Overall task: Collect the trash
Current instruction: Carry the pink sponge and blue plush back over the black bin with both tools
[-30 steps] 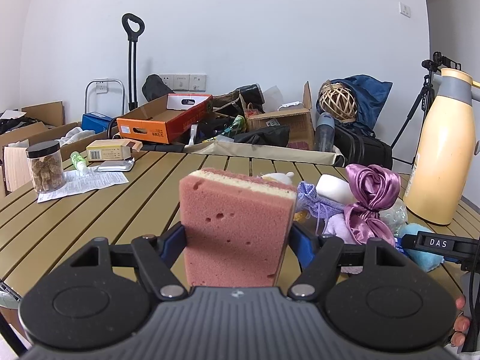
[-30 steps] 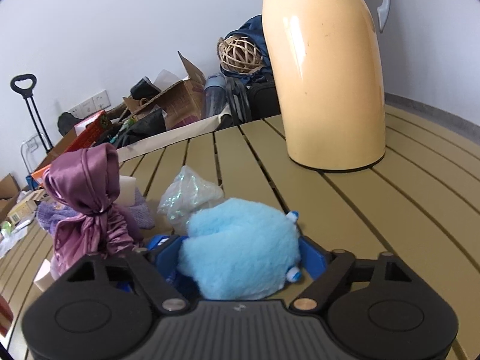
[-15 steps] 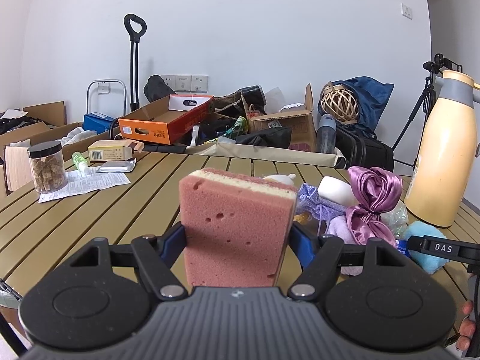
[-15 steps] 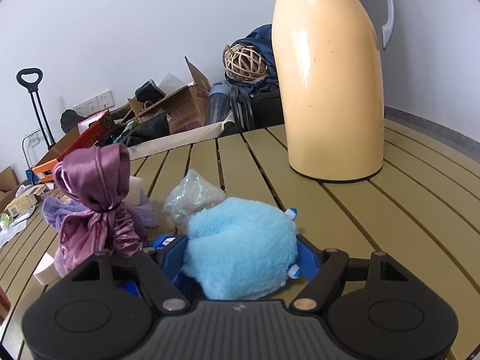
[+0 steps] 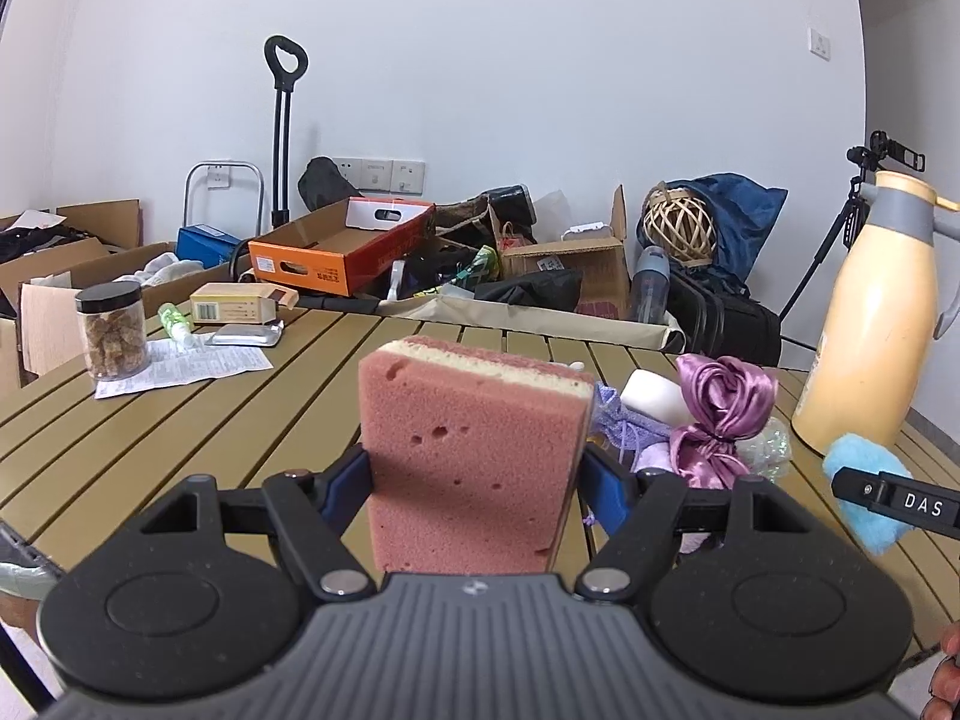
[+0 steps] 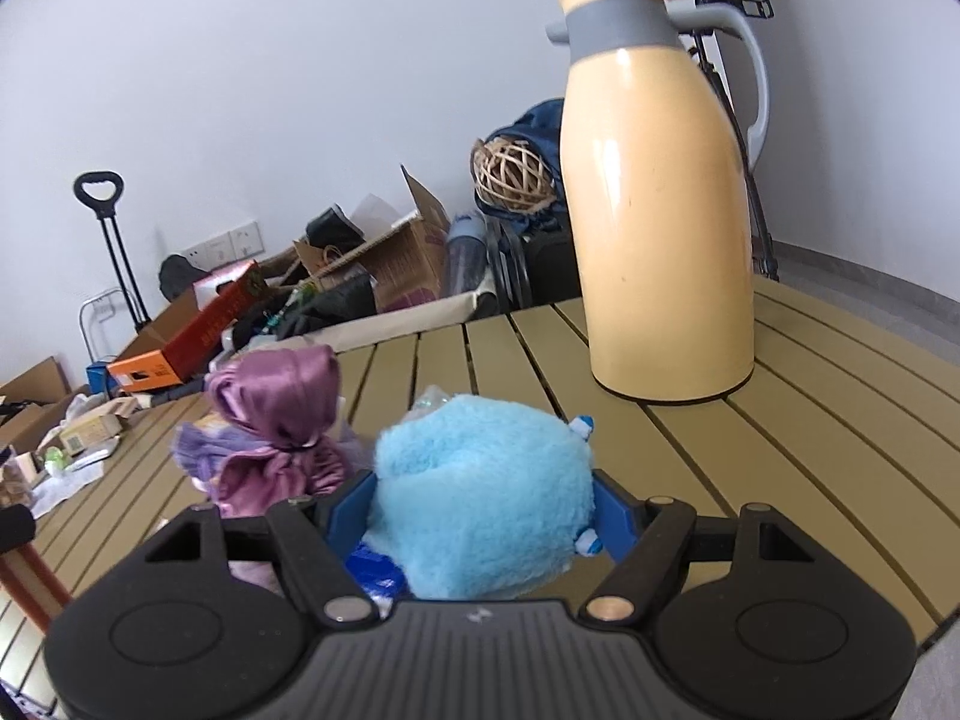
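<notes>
The left tongs (image 5: 474, 483) pinch an upright pink foam sponge with a cream layer (image 5: 474, 456) above the slatted tan surface (image 5: 150, 438), apparently lifted for disposal. The right tongs (image 6: 480, 510) clamp a fluffy light-blue cloth ball (image 6: 480, 498), likewise raised, likely trash.

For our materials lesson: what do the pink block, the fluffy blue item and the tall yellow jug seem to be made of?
Pink block: likely foam sponge, matte, with open pores and a cream layer on top. Fluffy blue item: probably synthetic plush, with a fuzzy pile and soft outline. Tall yellow jug: glossy hard shell, plastic or painted metal, as the highlights suggest; grey collar looks plastic.
</notes>
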{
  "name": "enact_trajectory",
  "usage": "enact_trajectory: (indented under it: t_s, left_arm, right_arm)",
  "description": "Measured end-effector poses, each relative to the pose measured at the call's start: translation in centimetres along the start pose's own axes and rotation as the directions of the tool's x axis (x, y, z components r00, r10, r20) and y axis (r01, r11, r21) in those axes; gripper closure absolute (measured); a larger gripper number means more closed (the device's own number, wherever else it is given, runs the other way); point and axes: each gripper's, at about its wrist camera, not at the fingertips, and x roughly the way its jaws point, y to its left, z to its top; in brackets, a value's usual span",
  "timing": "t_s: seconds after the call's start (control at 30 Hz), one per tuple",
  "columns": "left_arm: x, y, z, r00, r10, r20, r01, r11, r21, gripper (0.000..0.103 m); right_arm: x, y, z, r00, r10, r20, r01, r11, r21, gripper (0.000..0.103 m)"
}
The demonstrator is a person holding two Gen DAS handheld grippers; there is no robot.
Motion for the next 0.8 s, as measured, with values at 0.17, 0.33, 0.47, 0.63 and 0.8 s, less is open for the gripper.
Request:
enact_trajectory:
  t_s: [0.17,0.33,0.47,0.63,0.8]
  left_arm:
    - [-2.7,0.0,-0.1,1.000,0.007,0.007,-0.007,1.000,0.023,0.029]
    - [-5.4,0.1,-0.2,1.000,0.004,0.007,-0.004,1.000,0.030,0.029]
    - [-7.7,0.2,-0.5,1.000,0.004,0.012,-0.004,0.999,0.038,0.029]
    - [-10.4,0.5,-0.6,1.000,0.007,0.021,-0.007,0.999,0.048,0.029]
    - [-12.8,0.9,-1.1,1.000,0.008,0.020,-0.009,0.998,0.056,0.029]
  right_arm:
    - [-3.0,0.7,-0.2,0.999,0.027,0.023,-0.027,0.999,-0.028,0.029]
    - [-6.1,1.7,-0.8,0.998,0.054,0.025,-0.052,0.997,-0.065,0.029]
    - [-8.5,2.4,-1.1,0.997,0.071,0.028,-0.068,0.994,-0.089,0.029]
    - [-11.4,3.4,-1.2,0.995,0.095,0.038,-0.090,0.989,-0.117,0.029]
    - [-14.0,4.2,-1.7,0.993,0.113,0.033,-0.106,0.982,-0.153,0.029]
